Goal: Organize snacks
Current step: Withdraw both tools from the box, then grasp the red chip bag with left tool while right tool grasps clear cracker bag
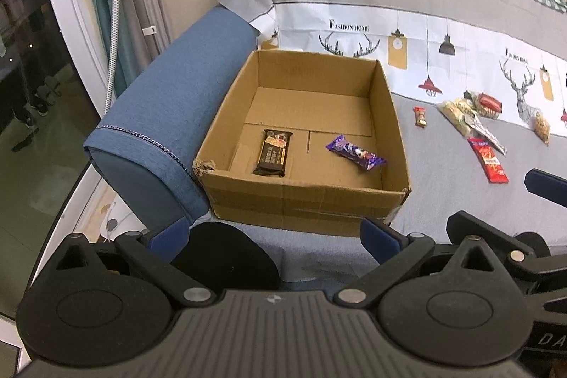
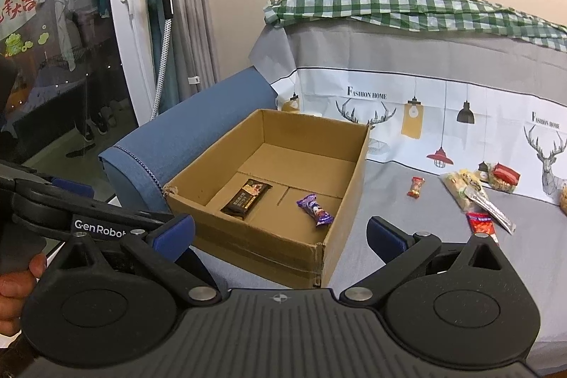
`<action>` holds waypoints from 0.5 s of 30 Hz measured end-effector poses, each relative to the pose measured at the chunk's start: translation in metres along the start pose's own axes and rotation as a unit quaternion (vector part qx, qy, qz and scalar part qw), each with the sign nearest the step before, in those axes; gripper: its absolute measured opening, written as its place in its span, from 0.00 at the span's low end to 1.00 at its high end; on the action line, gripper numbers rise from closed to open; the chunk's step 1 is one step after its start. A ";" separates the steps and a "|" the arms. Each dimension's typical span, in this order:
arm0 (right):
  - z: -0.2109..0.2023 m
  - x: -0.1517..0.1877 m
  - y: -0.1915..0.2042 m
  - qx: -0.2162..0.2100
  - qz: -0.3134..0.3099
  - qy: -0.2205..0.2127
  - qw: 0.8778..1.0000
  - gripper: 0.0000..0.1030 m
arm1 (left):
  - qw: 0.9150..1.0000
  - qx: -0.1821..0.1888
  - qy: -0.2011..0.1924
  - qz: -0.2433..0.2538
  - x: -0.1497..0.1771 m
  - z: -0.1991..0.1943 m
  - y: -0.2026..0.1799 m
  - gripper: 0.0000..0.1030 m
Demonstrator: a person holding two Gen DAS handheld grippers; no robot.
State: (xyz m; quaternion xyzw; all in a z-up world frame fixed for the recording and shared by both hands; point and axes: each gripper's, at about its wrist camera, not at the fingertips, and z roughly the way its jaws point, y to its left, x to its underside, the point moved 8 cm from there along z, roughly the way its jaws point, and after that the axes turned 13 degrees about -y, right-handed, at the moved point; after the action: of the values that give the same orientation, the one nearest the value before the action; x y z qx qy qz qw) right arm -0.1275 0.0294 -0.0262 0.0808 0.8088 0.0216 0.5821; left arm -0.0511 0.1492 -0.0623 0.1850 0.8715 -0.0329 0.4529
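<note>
Left wrist view: cardboard box (image 1: 304, 144) on the sofa seat beside the blue armrest (image 1: 166, 116), holding a brown bar (image 1: 273, 152) and a purple packet (image 1: 355, 152). Remaining snacks (image 1: 475, 126) loose on the cover, right of the box and well apart from it. Left tool (image 1: 274, 238) spread wide, nothing between its pads; right tool (image 2: 280, 231) likewise released and empty. Best next: reach right, pinch one packet across its narrow width, lift clear of the box wall, release low inside.

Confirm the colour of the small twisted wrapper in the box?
Purple wrapper, clearest in the right wrist view.
</note>
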 end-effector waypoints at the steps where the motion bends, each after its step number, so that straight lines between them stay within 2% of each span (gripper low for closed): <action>1: 0.001 0.001 -0.002 0.000 0.003 0.001 1.000 0.99 | 1.000 0.000 0.003 0.003 0.001 0.002 -0.002 1.00; 10: 0.012 0.019 -0.033 0.015 0.049 0.020 0.998 0.99 | 0.998 0.019 0.053 0.037 0.005 0.035 -0.039 1.00; 15: 0.015 0.026 -0.079 0.061 0.083 0.015 0.995 0.99 | 0.993 0.054 0.094 0.039 -0.002 0.064 -0.083 1.00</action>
State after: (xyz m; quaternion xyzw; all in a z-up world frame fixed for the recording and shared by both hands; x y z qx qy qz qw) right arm -0.1302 -0.0450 -0.0657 0.1820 0.8078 0.0218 0.5602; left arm -0.0295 0.0566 -0.1076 0.2452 0.8994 -0.0449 0.3591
